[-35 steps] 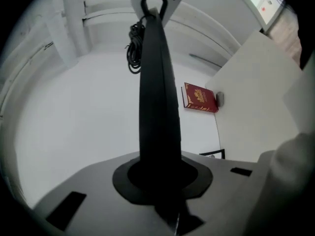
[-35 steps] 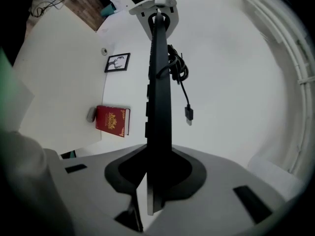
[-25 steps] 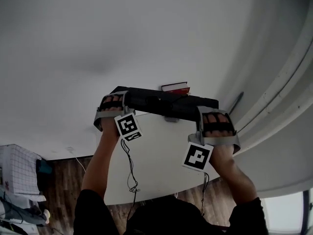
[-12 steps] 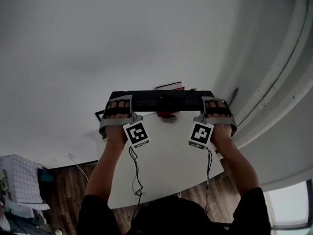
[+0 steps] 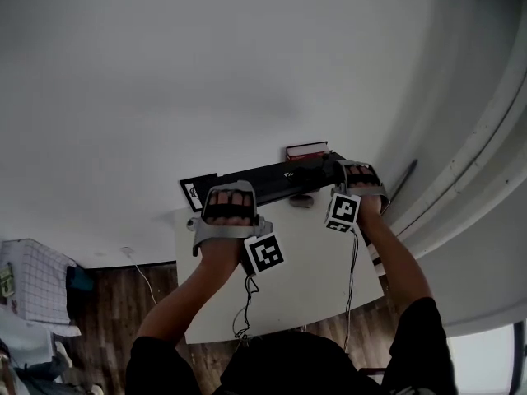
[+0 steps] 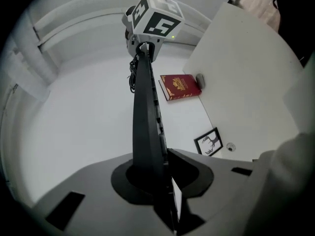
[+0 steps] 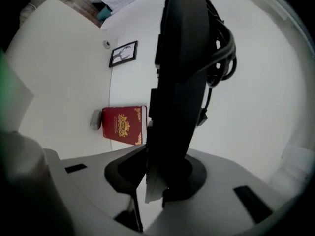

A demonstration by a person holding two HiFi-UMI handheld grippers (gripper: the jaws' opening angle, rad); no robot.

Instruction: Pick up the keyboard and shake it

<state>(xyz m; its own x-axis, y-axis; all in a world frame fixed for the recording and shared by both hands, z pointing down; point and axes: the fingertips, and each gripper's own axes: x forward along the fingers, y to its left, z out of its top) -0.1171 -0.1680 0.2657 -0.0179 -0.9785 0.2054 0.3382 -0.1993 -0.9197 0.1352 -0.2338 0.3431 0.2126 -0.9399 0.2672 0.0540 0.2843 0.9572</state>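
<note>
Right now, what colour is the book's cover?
The book is dark red with a gold emblem and gold corner trim; the left gripper view shows it best.

Keyboard (image 5: 272, 175) is showing plain black, w/ a black cable (image 7: 221, 45) too. Book (image 6: 180, 86) is wearing dark red w/ gold crest & gold corner trim; table (image 5: 305, 278) is reading plain white. Pic frame (image 6: 210, 142) is showing a black border, black deer on white.
</note>
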